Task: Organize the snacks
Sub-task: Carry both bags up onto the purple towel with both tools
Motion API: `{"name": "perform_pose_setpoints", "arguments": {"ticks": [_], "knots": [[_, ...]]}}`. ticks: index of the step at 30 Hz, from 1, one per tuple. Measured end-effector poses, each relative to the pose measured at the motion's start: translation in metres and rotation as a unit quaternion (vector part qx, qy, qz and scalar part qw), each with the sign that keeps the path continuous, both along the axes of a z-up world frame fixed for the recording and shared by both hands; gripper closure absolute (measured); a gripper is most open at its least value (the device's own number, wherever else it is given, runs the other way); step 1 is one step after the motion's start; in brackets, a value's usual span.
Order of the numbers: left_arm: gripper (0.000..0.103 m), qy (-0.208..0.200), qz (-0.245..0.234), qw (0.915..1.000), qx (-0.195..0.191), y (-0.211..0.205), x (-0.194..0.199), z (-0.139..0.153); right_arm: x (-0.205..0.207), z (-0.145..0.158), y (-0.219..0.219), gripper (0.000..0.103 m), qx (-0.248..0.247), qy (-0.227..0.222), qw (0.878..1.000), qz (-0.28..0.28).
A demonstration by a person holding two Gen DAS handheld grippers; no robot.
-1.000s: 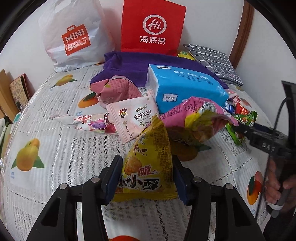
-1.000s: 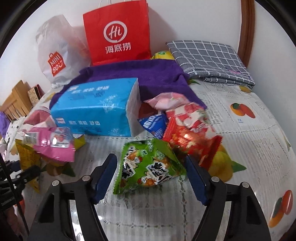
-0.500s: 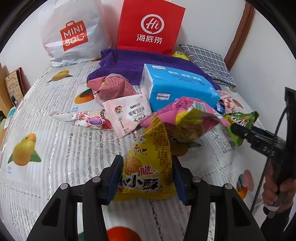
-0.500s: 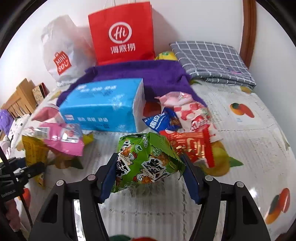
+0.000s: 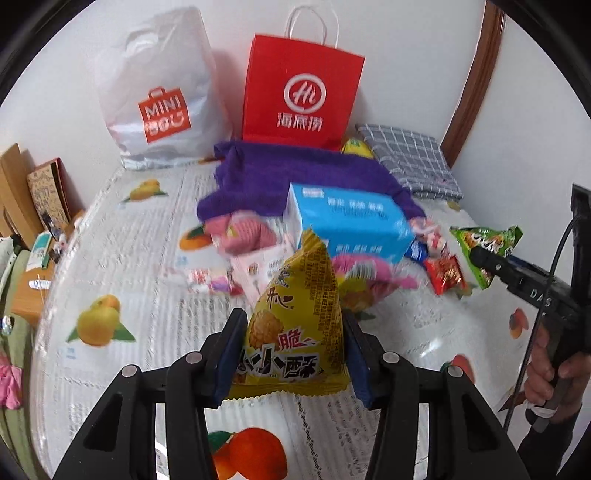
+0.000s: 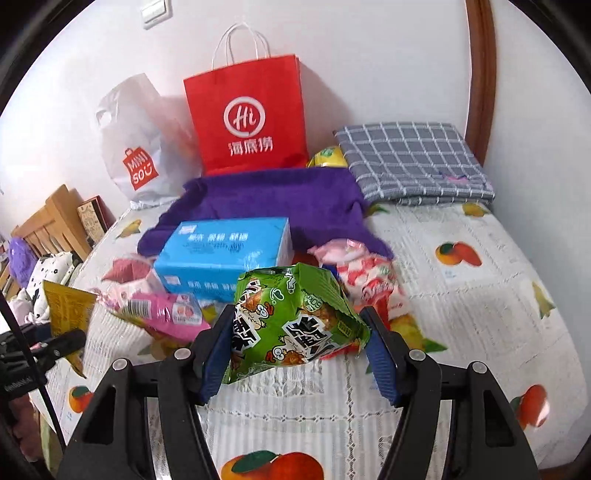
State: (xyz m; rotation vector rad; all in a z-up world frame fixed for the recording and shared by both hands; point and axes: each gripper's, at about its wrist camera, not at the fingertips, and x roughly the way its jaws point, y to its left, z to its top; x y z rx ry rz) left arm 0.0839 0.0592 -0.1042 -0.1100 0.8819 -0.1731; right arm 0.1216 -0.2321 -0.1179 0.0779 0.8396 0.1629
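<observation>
Left wrist view: I see a red paper bag (image 5: 301, 94) and a white plastic bag (image 5: 159, 99) upright at the far wall; can't tell what's in either. Blue tissue pack (image 5: 351, 225) lies mid-bed on the fruit-print cover (image 5: 110, 277), purple towel (image 5: 295, 177) behind it, grey checked cloth (image 5: 410, 158) far right. Loose snacks around the pack: pink packet (image 5: 240, 232) on its left, red packet (image 5: 445, 273) on its right, blurred.

My left gripper (image 5: 293, 354) is partly closed, pads pressing both sides of the yellow snack bag (image 5: 295, 325), which stands upright between them, clear of the cover. Only this view shows a hand (image 5: 554, 373) at the right edge gripping the other tool's handle, green bag sticking out of its tip.

Right wrist view: right gripper (image 6: 297, 347) is a bit wider, clamped on the green snack bag (image 6: 291, 325), puffy and tilted, held above the cover. Only here: a wall switch (image 6: 157, 11) top left, wooden furniture (image 6: 55, 221) and a spotted soft toy (image 6: 48, 269) at far left. The yellow bag's corner shows at the left edge.
</observation>
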Motion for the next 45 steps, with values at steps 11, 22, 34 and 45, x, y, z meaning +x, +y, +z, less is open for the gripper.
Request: {"name": "perform_pose_setpoints", "arguments": {"ticks": [11, 22, 34, 45], "knots": [[0.055, -0.025, -0.022, 0.9993, -0.019, -0.012, 0.039, 0.041, 0.016, 0.032, 0.009, 0.038, 0.013, -0.015, 1.0, 0.011], [0.055, -0.021, -0.044, 0.9986, -0.023, -0.029, 0.083, 0.057, 0.045, 0.043, 0.032, 0.038, 0.032, -0.016, 0.999, 0.034], [0.055, -0.017, -0.036, 0.9992, -0.002, -0.031, 0.144, 0.066, 0.107, 0.058, 0.044, 0.038, 0.024, -0.032, 0.998, 0.046], [0.055, -0.009, -0.036, 0.9992, 0.013, -0.033, 0.207, 0.057, 0.179, 0.054, 0.047, 0.038, 0.016, -0.035, 0.998, 0.048]]}}
